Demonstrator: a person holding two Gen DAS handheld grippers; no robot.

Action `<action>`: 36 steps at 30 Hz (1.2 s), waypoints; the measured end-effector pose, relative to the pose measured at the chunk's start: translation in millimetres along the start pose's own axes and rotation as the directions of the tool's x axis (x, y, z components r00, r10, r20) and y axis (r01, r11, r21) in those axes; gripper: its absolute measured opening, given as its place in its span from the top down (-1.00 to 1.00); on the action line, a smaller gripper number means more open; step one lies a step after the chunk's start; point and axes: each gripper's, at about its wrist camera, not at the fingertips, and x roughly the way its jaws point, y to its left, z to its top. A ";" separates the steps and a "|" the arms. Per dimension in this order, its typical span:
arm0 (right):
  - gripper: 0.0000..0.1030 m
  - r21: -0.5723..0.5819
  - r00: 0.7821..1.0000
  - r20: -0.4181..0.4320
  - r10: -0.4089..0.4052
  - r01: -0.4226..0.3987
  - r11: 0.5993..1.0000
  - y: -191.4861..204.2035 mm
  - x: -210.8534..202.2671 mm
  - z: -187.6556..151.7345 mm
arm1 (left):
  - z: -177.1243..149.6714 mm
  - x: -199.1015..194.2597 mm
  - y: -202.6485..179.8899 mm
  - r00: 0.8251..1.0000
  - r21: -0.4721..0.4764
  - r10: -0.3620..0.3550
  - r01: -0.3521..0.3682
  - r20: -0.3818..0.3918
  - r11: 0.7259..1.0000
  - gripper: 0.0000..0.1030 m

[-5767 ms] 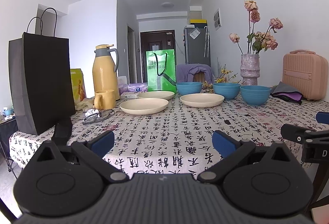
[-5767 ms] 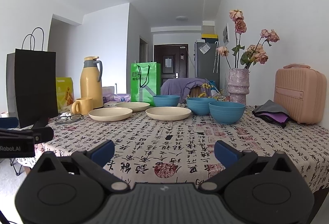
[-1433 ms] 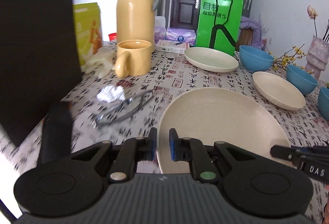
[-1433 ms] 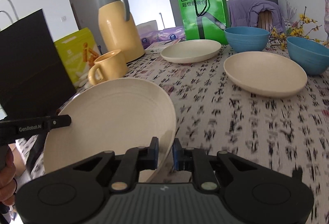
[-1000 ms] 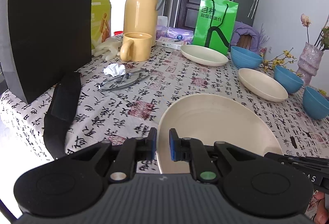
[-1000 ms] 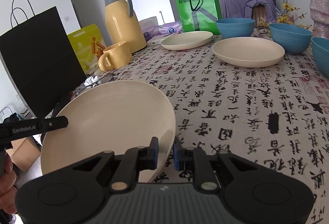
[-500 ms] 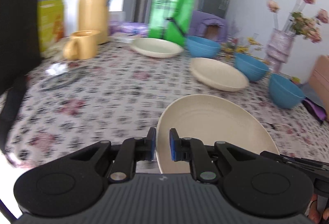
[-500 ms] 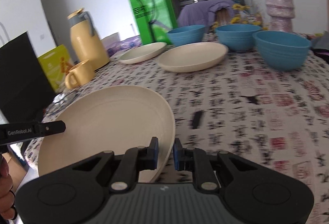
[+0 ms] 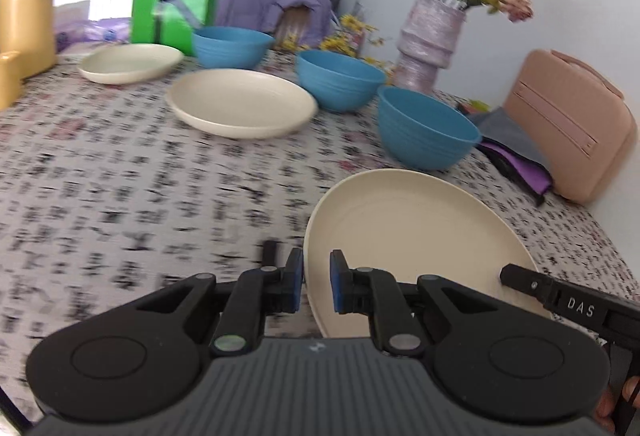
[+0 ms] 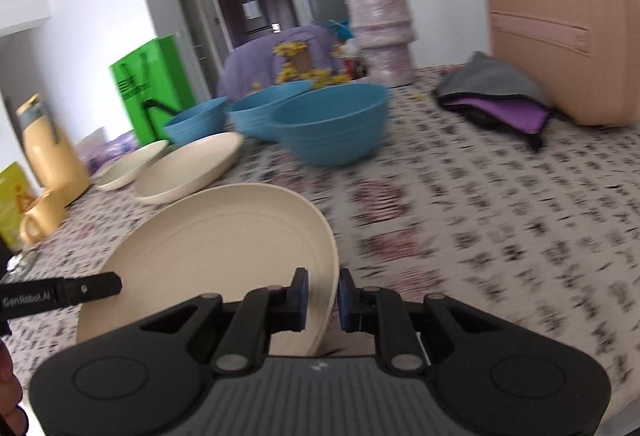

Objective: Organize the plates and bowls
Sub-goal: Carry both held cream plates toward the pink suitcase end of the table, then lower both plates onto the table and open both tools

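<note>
Carried plate [image 9: 416, 236]: since a second ago it has travelled from the thermos end of the bench [image 9: 120, 188] toward the pink case [image 9: 572, 124], held by both tools throughout.

Left wrist view: left tool [image 9: 316, 286] closed tight on the plate's near rim; the right tool's arm shows at the lower right. Plate held above the cloth, just in front of the nearest blue bowl [image 9: 428, 132]. Count: three cream plates (one carried, two resting), three blue bowls, one vase, one green bag.

Right wrist view: right tool [image 10: 322, 296] pinched shut on the opposite rim [image 10: 326, 264]; plate tilted.

Handling note: likely best to keep both grips level and equal, then lower the plate flat, clear of the bowl, before releasing.
</note>
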 end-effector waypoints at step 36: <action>-0.87 -0.165 0.959 0.285 -0.007 0.056 0.985 19.5 -35.6 4.9 | -6.5 -18.4 -18.2 0.991 0.115 0.022 -0.038 0.136 0.993 -1.00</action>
